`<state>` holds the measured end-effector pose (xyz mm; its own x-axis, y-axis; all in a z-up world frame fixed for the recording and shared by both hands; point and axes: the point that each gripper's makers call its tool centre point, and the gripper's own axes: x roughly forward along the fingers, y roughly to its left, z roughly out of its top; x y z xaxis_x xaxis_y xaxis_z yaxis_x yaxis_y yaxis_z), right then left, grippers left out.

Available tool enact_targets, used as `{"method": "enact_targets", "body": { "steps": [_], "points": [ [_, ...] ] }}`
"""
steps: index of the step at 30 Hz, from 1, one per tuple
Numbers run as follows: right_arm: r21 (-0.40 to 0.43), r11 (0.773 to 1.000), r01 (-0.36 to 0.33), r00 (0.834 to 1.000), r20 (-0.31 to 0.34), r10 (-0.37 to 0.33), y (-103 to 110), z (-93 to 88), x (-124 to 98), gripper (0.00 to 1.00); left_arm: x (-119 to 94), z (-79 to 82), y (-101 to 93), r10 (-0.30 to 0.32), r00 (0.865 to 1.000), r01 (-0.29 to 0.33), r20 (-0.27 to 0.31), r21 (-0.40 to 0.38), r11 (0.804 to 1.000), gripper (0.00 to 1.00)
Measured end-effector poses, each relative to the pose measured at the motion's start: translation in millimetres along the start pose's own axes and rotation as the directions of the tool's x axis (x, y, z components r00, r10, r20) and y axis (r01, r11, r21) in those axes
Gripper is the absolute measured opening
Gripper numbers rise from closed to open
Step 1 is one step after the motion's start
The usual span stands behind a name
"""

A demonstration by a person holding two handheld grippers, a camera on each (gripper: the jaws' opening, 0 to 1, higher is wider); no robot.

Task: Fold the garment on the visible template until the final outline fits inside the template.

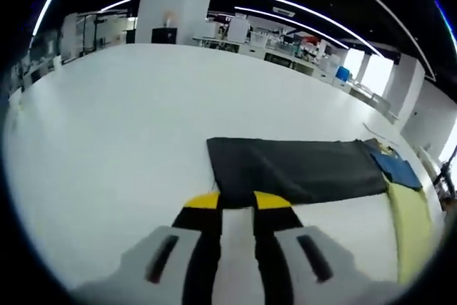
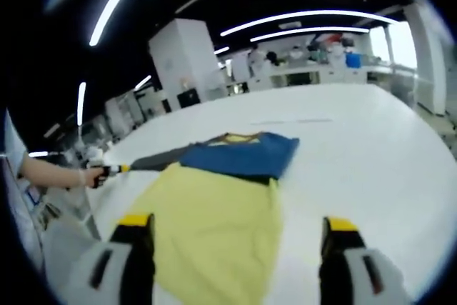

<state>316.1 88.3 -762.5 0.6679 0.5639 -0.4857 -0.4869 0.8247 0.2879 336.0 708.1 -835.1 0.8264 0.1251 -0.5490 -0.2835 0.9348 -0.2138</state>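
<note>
Left gripper view: left gripper (image 1: 236,201) has its yellow-tipped jaws nearly pressed together right at the near edge of the dark garment (image 1: 300,169); they look pinched on the hem, though the cloth between the tips is not clearly visible. Dark garment lies flat on the white table (image 1: 128,126), a long band running left to right in this view, far end reaching the blue garment (image 1: 396,169) and the yellow template (image 1: 413,223).

Right gripper view: right gripper (image 2: 239,233) is spread wide, holding nothing, hovering over the near part of the yellow template (image 2: 214,226). Blue garment (image 2: 243,153) sits folded on the template's far end, its long axis lying across the template. Dark garment (image 2: 153,160) runs off toward a person's hand (image 2: 89,175), which holds the other gripper at its far end.

Step in hand, judged: lift the dark hem and carry it over toward the template. To do it well: keep a firm pinch, lift low, pull along the band's long axis so it folds square. Right gripper should pin or catch the template-side end. Risk: dragging the blue piece off the template.
</note>
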Motion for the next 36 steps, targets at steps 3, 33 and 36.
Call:
{"method": "enact_targets", "body": {
  "steps": [3,33,36],
  "points": [
    [0.008,1.000,0.002,1.000,0.000,-0.002,1,-2.9,-1,0.98,3,5.5,5.2,0.008,1.000,-0.007,0.011,-0.056,0.998,0.00],
    [0.077,0.997,0.009,0.996,0.083,-0.015,-4,-3.8,-12,0.95,-4,96.5,-233.1,-0.481,0.876,0.468,0.039,0.174,0.866,0.00],
    [0.082,0.997,0.012,0.996,0.085,-0.019,-4,-5.1,-14,0.95,5,91.6,-248.1,-0.507,0.862,0.495,0.014,0.193,0.847,0.00]
  ]
}}
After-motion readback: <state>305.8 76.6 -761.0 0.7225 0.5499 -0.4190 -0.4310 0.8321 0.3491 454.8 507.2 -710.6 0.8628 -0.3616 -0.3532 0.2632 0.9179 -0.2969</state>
